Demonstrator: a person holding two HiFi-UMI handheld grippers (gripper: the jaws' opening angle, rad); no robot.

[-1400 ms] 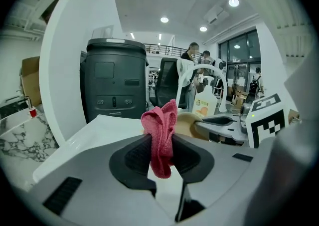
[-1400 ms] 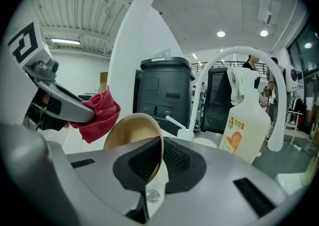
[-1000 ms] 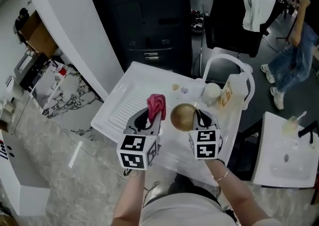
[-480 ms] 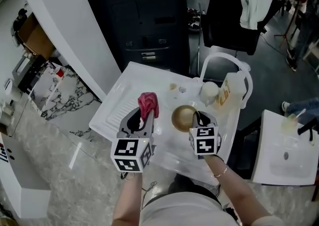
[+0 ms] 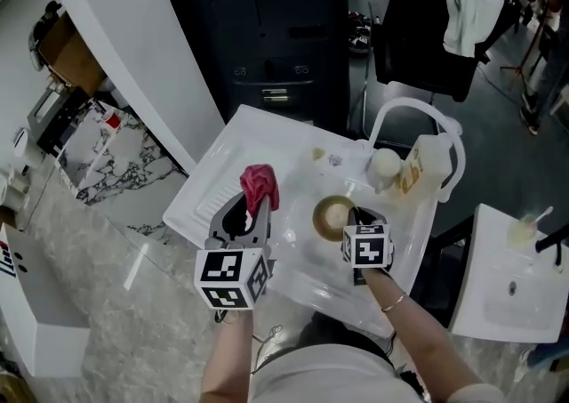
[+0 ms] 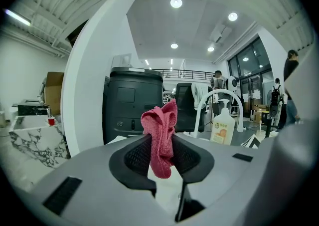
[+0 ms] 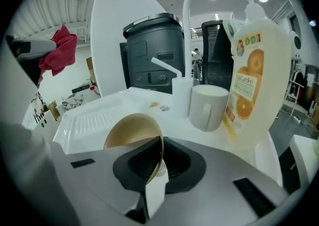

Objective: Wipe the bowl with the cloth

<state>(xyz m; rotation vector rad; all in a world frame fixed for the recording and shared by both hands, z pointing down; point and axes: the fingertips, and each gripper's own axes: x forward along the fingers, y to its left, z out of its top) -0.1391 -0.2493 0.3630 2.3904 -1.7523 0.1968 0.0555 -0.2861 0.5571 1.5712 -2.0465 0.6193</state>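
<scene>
My left gripper [image 5: 256, 211] [image 6: 162, 154] is shut on a crumpled red cloth [image 5: 259, 184] [image 6: 161, 135], which sticks up from between its jaws. The cloth [image 7: 59, 50] also shows at the upper left of the right gripper view. My right gripper [image 5: 353, 217] [image 7: 160, 159] is shut on the rim of a small tan bowl [image 5: 332, 216] [image 7: 130, 134]. The bowl hangs tilted over the white sink unit [image 5: 222, 174], its hollow turned up and towards the left gripper. Cloth and bowl are apart, with a gap between them.
A white mug [image 5: 384, 164] [image 7: 208, 106], an orange-labelled soap bottle [image 5: 414, 165] [image 7: 254, 75] and an arched white tap [image 5: 411, 112] stand at the sink's far right. A dark cabinet [image 5: 267, 28] rises behind it. A ribbed draining area [image 5: 213, 192] lies at the left.
The right gripper has sunk with the bowl, which now shows its hollow from above. The left gripper has drifted a little left with the cloth, so the two stand further apart.
</scene>
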